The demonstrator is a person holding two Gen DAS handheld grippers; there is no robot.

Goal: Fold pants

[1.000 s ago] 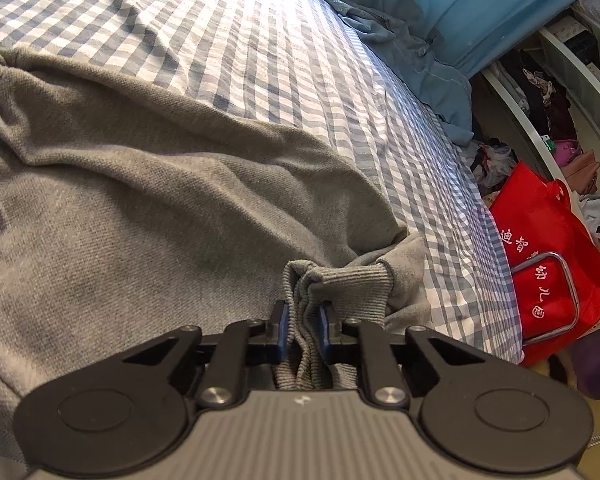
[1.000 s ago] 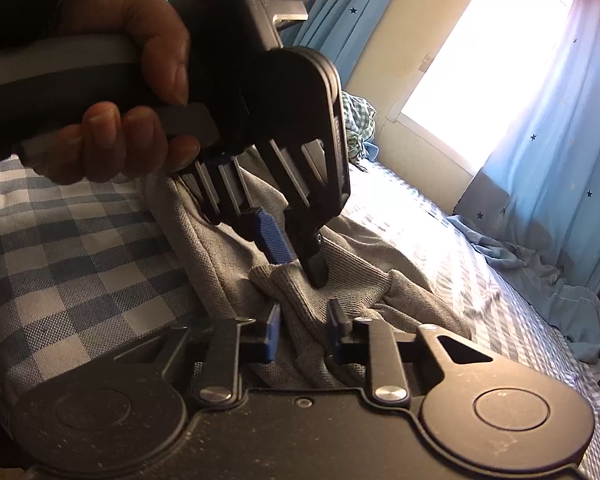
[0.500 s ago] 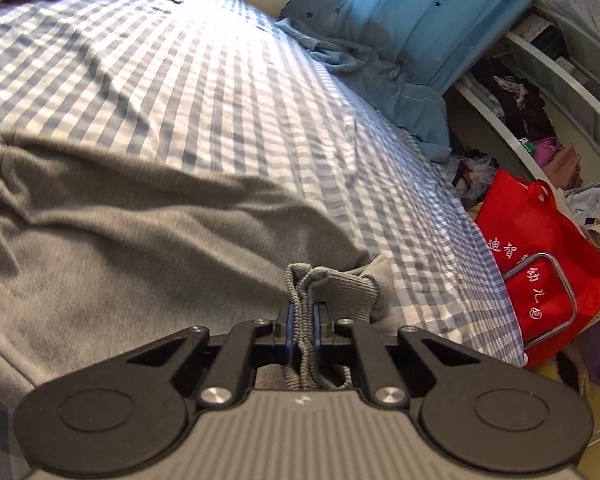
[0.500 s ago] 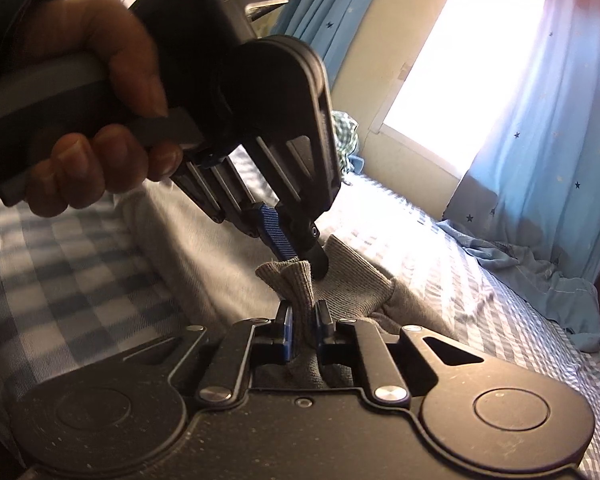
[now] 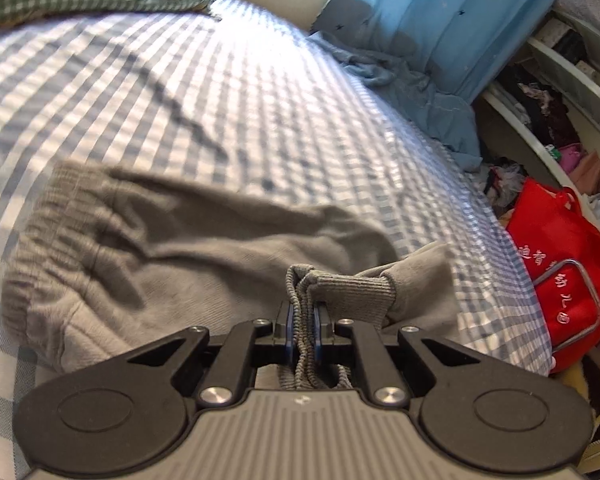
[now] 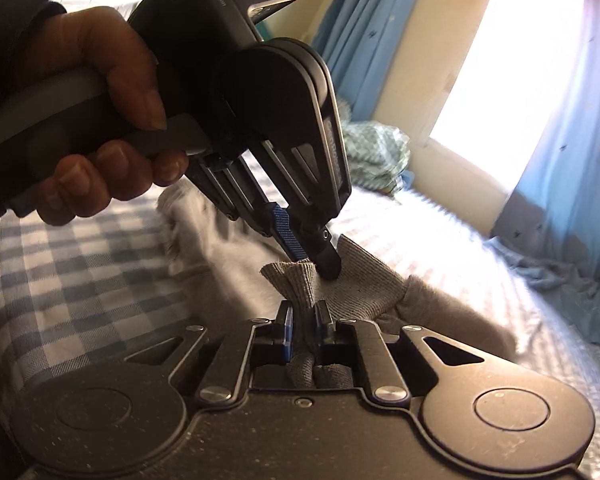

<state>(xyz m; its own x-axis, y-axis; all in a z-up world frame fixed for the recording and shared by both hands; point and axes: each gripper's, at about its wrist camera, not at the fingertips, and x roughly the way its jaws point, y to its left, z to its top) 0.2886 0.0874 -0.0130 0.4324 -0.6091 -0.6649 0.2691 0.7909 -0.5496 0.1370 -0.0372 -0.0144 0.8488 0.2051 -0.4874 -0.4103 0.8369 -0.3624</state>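
Both claws, left claw (image 5: 302, 332) and right claw (image 6: 303, 326), pinch shut on the ribbed cuffs (image 5: 340, 292) of grey pants (image 5: 160, 264) lying on the bed (image 5: 260, 100); folding looks barely begun.

The grey pants (image 5: 172, 264) smear with motion blur (waistband included); the red bag (image 5: 564, 268) is cut off by the picture's edge.

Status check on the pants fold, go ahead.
Left gripper shut on cuff. Right gripper shut on cuff too, jaws just closed. Grey pants lying on checked bed, waistband far end. Nothing in the way.
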